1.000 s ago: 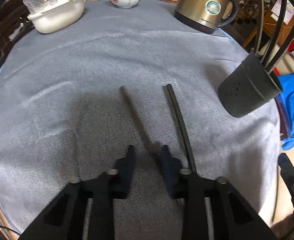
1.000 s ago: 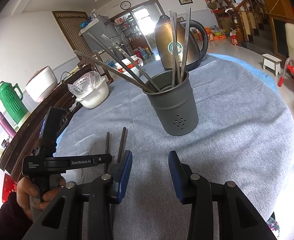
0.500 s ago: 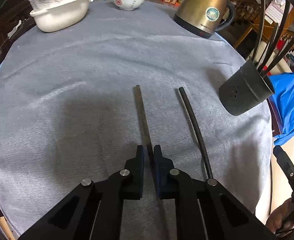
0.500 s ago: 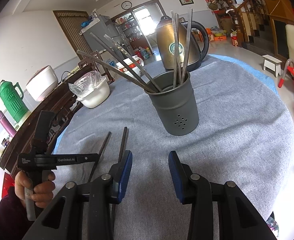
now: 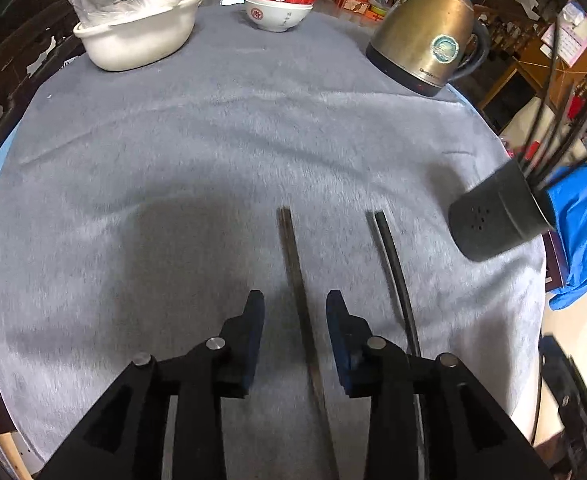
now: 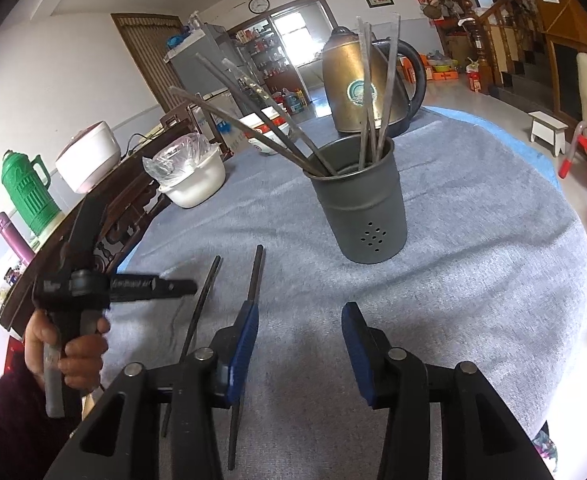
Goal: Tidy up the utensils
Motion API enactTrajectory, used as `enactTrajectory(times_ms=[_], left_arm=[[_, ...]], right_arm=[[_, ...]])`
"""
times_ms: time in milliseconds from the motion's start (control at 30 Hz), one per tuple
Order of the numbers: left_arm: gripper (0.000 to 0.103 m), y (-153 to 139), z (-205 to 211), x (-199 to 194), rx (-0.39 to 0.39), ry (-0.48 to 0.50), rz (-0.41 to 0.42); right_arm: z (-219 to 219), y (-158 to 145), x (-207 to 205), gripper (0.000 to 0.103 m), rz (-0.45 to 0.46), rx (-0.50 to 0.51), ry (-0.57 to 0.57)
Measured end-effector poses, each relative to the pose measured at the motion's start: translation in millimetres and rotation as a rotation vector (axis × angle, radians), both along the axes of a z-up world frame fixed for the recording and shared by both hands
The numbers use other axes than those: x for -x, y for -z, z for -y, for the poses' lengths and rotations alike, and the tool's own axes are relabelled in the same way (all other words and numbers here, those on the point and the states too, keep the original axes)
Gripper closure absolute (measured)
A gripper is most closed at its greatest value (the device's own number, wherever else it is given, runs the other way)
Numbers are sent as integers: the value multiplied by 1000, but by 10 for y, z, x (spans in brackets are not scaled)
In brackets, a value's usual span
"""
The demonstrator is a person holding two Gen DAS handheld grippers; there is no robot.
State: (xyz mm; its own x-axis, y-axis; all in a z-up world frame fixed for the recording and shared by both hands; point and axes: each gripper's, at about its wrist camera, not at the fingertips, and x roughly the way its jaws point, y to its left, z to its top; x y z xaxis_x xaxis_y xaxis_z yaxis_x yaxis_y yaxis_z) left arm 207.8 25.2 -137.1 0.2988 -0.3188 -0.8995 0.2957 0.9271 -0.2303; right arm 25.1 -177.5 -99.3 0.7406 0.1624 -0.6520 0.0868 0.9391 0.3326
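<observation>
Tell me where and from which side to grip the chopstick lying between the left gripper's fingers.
Grip the chopstick across its thin shaft, near the end closest to the left gripper, coming from above with one finger on each side. It lies flat on the cloth, so only its long sides offer purchase.

I'm looking into a lived-in home dining room: round clothed desk, electric kettle, stacked bowls, fridge, staircase, wall clock
</observation>
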Motion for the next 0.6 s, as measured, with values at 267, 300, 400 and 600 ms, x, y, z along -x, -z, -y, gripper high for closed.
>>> enactTrajectory(times_ms=[267,300,400,600], left_arm=[[73,159,83,-377,-22,-49,-84],[80,191,99,-414,-31,-50,-101],[94,224,140,-451,-26,-40,-107],[96,209,90,-362,-7,1,-92]], right_arm=[[-30,33,-37,56,-19,13,-7],[-42,34,-52,56,-23,17,-9],[-122,24,-126,56,-38,37,-34],[-375,34,-415,56,-74,94,-136]])
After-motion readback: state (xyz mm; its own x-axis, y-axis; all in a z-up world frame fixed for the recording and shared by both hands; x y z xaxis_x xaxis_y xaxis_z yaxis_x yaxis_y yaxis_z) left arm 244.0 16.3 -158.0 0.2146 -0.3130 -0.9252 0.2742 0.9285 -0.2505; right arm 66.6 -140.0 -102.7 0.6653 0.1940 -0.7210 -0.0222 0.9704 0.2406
